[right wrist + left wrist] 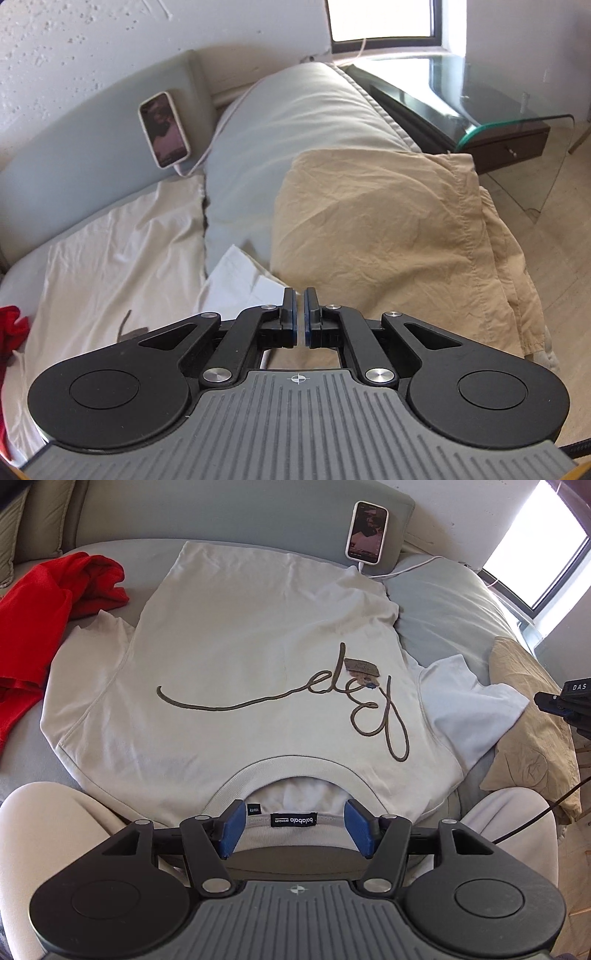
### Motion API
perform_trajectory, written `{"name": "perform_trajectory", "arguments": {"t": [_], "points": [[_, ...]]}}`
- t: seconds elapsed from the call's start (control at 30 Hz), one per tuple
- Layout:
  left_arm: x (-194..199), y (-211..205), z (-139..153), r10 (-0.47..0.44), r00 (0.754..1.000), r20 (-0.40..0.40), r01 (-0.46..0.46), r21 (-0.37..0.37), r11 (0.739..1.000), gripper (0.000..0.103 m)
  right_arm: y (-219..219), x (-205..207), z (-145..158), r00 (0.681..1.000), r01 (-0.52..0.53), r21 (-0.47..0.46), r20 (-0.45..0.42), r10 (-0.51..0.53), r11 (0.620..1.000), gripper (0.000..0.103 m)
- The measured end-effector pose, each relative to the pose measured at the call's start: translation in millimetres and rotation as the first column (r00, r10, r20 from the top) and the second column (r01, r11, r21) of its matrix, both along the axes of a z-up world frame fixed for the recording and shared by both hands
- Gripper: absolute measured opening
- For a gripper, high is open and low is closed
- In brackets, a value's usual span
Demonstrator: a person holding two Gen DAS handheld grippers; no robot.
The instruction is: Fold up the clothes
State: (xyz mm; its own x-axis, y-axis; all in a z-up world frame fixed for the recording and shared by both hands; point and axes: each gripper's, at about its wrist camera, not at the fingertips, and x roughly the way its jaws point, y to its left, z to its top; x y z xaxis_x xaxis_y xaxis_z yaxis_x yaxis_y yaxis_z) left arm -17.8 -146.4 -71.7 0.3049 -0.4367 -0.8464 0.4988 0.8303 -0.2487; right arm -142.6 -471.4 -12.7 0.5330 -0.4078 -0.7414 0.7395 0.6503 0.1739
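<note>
A cream T-shirt [240,657] lies spread flat, front up, on a grey bed [450,602], its collar [291,775] nearest the left wrist camera and its hem toward the headboard [229,513]. Looping brown lettering [325,698] runs across the chest. Both sleeves lie out to the sides.

The left tongs [291,827] are wide open, one blue pad on either side of the neck label [293,819], low over the back of the collar and gripping nothing.

The right tongs [299,317] are closed with only a sliver between the pads, nothing held, hovering off the shirt's right sleeve [240,284] near a tan pillow [388,236].

A red garment [40,605] lies crumpled beside the shirt's left side. A phone [367,531] leans on the headboard, its cable plugged in.
</note>
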Motion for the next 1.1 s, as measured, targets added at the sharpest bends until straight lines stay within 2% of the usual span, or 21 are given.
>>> {"name": "perform_trajectory", "arguments": {"t": [0.07, 0.1, 0.13, 0.2, 0.3, 0.33, 0.4, 0.43, 0.47, 0.5, 0.53, 0.6, 0.67, 0.73, 0.8, 0.93, 1.03, 1.1], "points": [[3, 1, 0, 0.014, 1.0, -0.002, -0.014, 0.001, 1.0, 0.058, 11, 6, 3, 0.998, -0.054, 0.022, 0.041, 0.053, 0.998, 0.009], [4, 1, -1, 0.021, 1.0, -0.002, -0.021, 0.001, 1.0, 0.058, 18, 13, 3, 0.993, -0.104, 0.047, 0.057, 0.102, 0.993, 0.013], [5, 2, -1, 0.028, 1.0, 0.0, -0.028, 0.004, 1.0, 0.058, 25, 21, -1, 0.986, -0.161, 0.085, 0.065, 0.156, 0.983, 0.023], [6, 4, 0, 0.035, 0.999, 0.007, -0.035, 0.009, 0.999, 0.058, 35, 41, -19, 0.965, -0.262, 0.21, 0.083, 0.25, 0.942, 0.034], [7, 10, 0, 0.05, 0.999, 0.01, -0.05, 0.014, 0.999, 0.059, 41, 67, -60, 0.952, -0.306, 0.346, 0.093, 0.292, 0.887, 0.032], [9, 14, 0, 0.062, 0.998, 0.01, -0.062, 0.016, 0.998, 0.059, 39, 74, -75, 0.957, -0.289, 0.378, 0.081, 0.28, 0.879, 0.032], [12, 24, 0, 0.094, 0.995, 0.012, -0.095, 0.017, 0.995, 0.059, 31, 80, -98, 0.977, -0.2, 0.402, 0.009, 0.215, 0.893, 0.031], [15, 31, 0, 0.118, 0.993, 0.011, -0.119, 0.014, 0.993, 0.059, 28, 77, -103, 0.985, -0.142, 0.377, -0.038, 0.169, 0.915, 0.021], [19, 38, 0, 0.144, 0.99, 0.009, -0.144, 0.009, 0.99, 0.059, 24, 71, -105, 0.992, -0.078, 0.344, -0.069, 0.108, 0.936, 0.004], [23, 46, 1, 0.171, 0.985, 0.01, -0.171, 0.004, 0.985, 0.059, 22, 63, -104, 0.995, -0.031, 0.326, -0.078, 0.059, 0.945, 0.0], [28, 54, 2, 0.199, 0.98, 0.012, -0.199, -0.001, 0.98, 0.059, 20, 56, -102, 0.996, 0.014, 0.31, -0.085, 0.013, 0.951, 0.0], [37, 70, 3, 0.256, 0.967, 0.015, -0.256, -0.012, 0.967, 0.059, 22, 48, -94, 0.996, 0.037, 0.295, -0.092, -0.01, 0.955, 0.0], [46, 88, 4, 0.317, 0.948, 0.016, -0.317, -0.024, 0.948, 0.059, 31, 46, -83, 0.993, 0.022, 0.264, -0.114, 0.009, 0.964, 0.005], [55, 108, 3, 0.382, 0.924, 0.013, -0.382, -0.038, 0.924, 0.059, 40, 44, -72, 0.993, -0.018, 0.257, -0.111, 0.047, 0.966, 0.025], [67, 131, 2, 0.46, 0.888, 0.011, -0.459, -0.064, 0.886, 0.059, 44, 39, -58, 0.991, -0.099, 0.297, -0.053, 0.12, 0.95, 0.042], [96, 170, -5, 0.586, 0.81, -0.024, -0.583, -0.144, 0.799, 0.058, 69, 34, -35, 0.971, -0.234, 0.323, 0.025, 0.239, 0.917, 0.042], [125, 186, -20, 0.61, 0.781, -0.134, -0.623, -0.237, 0.745, 0.057, 87, 35, -24, 0.953, -0.302, 0.383, 0.104, 0.284, 0.873, 0.042], [144, 187, -32, 0.608, 0.772, -0.185, -0.635, -0.252, 0.73, 0.056, 99, 38, -17, 0.939, -0.343, 0.388, 0.125, 0.32, 0.855, 0.042]]}}
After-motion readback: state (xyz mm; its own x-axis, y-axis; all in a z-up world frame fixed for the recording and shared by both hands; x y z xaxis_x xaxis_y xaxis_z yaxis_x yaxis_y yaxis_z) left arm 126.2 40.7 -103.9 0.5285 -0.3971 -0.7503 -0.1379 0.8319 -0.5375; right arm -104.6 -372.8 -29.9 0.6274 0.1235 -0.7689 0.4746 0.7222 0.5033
